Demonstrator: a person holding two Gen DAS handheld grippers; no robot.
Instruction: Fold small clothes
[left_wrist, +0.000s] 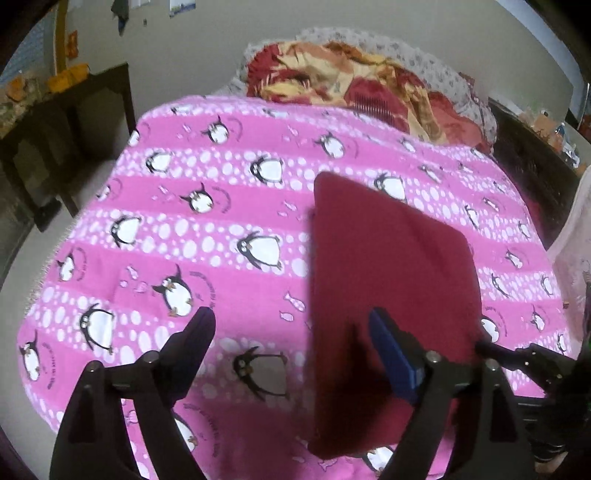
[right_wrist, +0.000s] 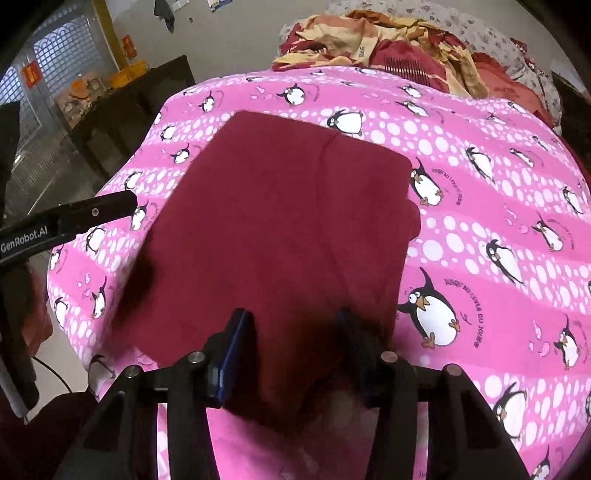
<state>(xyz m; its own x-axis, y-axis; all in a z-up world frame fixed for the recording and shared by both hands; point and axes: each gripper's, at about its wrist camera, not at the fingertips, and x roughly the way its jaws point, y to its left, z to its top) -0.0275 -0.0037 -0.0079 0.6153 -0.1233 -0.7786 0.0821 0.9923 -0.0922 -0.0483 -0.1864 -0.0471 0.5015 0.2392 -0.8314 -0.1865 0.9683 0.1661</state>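
Note:
A dark red garment (left_wrist: 391, 258) lies folded flat as a rough rectangle on the pink penguin-print bedsheet (left_wrist: 207, 229). My left gripper (left_wrist: 291, 314) hovers over the garment's left edge with its jaws wide apart. One finger is over the sheet and the blue-padded one is over the red cloth, and nothing is pinched. In the right wrist view the same garment (right_wrist: 280, 221) fills the middle. My right gripper (right_wrist: 293, 321) stands above its near edge, jaws apart, with cloth beneath the gap and neither pad visibly pressing it. The left gripper's black finger (right_wrist: 110, 206) reaches in from the left.
A heap of red and yellow bedding (left_wrist: 369, 81) lies at the bed's far end. A dark wooden table (left_wrist: 74, 110) with yellow items stands to the left, off the bed. The sheet drops away at the bed's left edge (right_wrist: 74, 295).

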